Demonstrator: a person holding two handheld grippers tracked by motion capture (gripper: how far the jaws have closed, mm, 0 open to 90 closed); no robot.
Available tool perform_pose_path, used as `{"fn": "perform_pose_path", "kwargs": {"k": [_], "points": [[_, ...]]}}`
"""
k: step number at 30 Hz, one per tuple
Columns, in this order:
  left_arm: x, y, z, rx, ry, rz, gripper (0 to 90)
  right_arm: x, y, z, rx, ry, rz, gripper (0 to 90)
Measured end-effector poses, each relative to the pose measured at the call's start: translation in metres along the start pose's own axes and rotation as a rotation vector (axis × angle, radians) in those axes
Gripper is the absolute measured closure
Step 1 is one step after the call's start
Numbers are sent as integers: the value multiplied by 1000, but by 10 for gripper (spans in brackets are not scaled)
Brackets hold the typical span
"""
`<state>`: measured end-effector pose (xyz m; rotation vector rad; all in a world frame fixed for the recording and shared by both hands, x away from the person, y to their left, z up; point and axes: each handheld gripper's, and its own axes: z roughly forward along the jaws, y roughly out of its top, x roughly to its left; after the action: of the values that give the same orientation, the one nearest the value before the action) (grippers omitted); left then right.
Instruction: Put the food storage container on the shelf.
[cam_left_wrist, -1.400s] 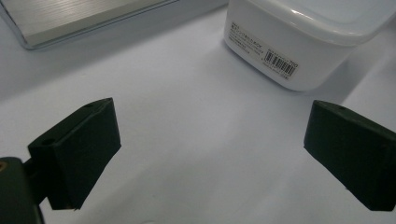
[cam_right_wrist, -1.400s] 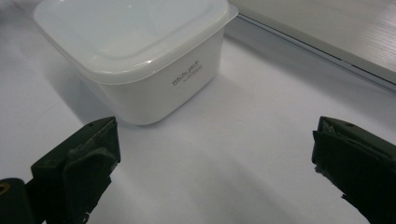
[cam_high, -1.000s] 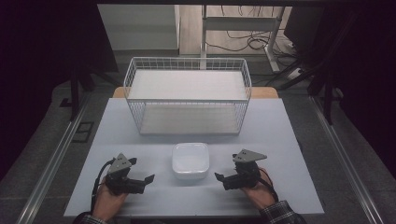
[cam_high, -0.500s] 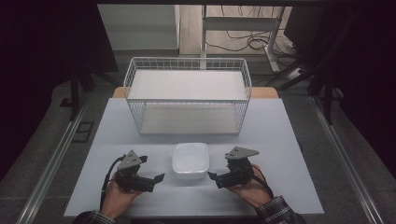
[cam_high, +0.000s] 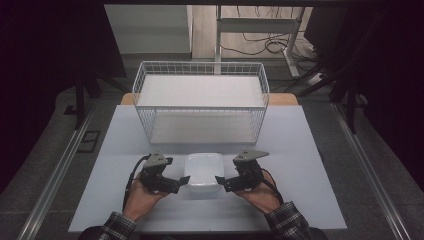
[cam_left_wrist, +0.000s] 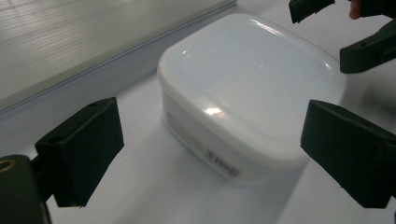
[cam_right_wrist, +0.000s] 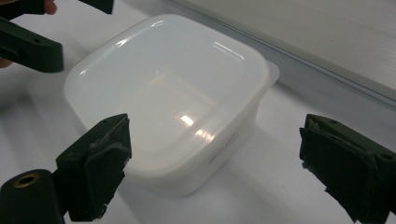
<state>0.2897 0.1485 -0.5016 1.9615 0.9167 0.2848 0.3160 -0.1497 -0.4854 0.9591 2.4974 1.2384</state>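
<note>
Both hands lay low on the white table (cam_high: 310, 150), palms up under the tools, forearms in plaid sleeves entering from the near edge. Left gripper (cam_high: 184, 181) angled inward toward the white lidded container (cam_high: 203, 172), its tips just beside the near left corner; jaws stood wide apart, nothing pressed. Right gripper (cam_high: 220, 181) mirrored it at the near right corner; jaws had just been closing slightly yet stood apart, container corner ahead of them, untouched. Container sat between the grippers, in front of the wire basket (cam_high: 145, 120).
</note>
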Motion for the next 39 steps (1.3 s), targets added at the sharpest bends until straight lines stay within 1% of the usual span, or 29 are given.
{"fn": "perform_pose_path", "kwargs": {"k": [1, 2, 3, 5, 8, 9, 10, 13, 14, 15, 16, 18, 19, 20, 21, 22, 24, 25, 26, 27, 28, 29, 30, 31, 33, 35, 37, 38, 39], "points": [[0, 3, 4, 2, 6, -1, 43, 0, 1, 2, 3, 0, -2, 90], [1, 5, 7, 3, 7, -11, 33, 0, 3, 4, 7, 4, -5, 89], [2, 7, 12, 2, -6, -22, 25, 0, 5, 7, 12, 4, -6, 86], [3, 10, 17, 7, -14, -24, 22, -1, 9, 13, 14, 12, -8, 81], [4, 11, 24, 23, -29, -39, 20, -2, 13, 21, 26, 19, -4, 75], [4, 10, 27, 29, -40, -39, 21, -2, 13, 23, 32, 26, -5, 69], [4, 8, 28, 37, -54, -40, 24, -2, 13, 24, 35, 38, 8, 69], [3, 4, 28, 36, -107, -74, 41, -1, 12, 25, 49, 76, 37, 93], [2, 3, 27, 37, -125, -80, 67, -1, 10, 24, 53, 94, 58, 109], [1, 2, 27, 39, -143, -89, 96, 0, 9, 23, 57, 114, 65, 138], [-1, 1, 26, 43, -143, -92, 105, 2, 7, 21, 65, 123, 70, 150], [-5, 0, 23, 50, -135, -106, 111, 3, 6, 19, 70, 122, 72, 158], [-7, -1, 21, 54, -127, -114, 146, 6, 5, 15, 83, 119, 71, 204], [-9, -1, 19, 60, -116, -122, 146, 6, 5, 15, 83, 119, 71, 204], [-11, -1, 17, 66, -110, -133, 169, 7, 4, 13, 87, 114, 77, 230], [-13, -1, 14, 67, -103, -144, 210, 7, 4, 10, 87, 106, 80, 264], [-14, -2, 10, 59, -88, -147, 287, 7, 2, 3, 76, 91, 107, 368], [-14, -2, 8, 57, -86, -148, 336, 7, 1, 0, 65, 78, 107, 428], [-15, -2, 4, 53, -77, -148, 379, 7, 1, -2, 62, 76, 113, 451], [-15, -2, 2, 48, -72, -148, 437, 6, 1, -4, 61, 78, 130, 485], [-15, -2, 1, 48, -72, -148, 461, 5, 0, -5, 56, 76, 144, 509], [-16, -2, -1, 48, -69, -159, 483, 6, 0, -6, 50, 72, 159, 535], [-16, -3, -3, 40, -65, -163, 558, 7, 0, -9, 41, 60, 175, 599], [-16, -3, -5, 31, -59, -168, 558, 7, 0, -9, 41, 60, 175, 599], [-16, -2, -8, 20, -42, -167, 626, 7, 1, -12, 22, 45, 195, 663], [-18, -1, -8, 23, -32, -160, 645, 10, 1, -14, 12, 17, 199, 679], [-18, -1, -9, 15, -30, -173, 654, 10, 1, -14, 4, 11, 216, 689], [-18, -2, -10, 5, -32, -183, 670, 11, 0, -14, -1, 1, 217, 699], [-18, -2, -10, 0, -28, -183, 695, 12, 0, -15, -12, -12, 218, 719]]}}
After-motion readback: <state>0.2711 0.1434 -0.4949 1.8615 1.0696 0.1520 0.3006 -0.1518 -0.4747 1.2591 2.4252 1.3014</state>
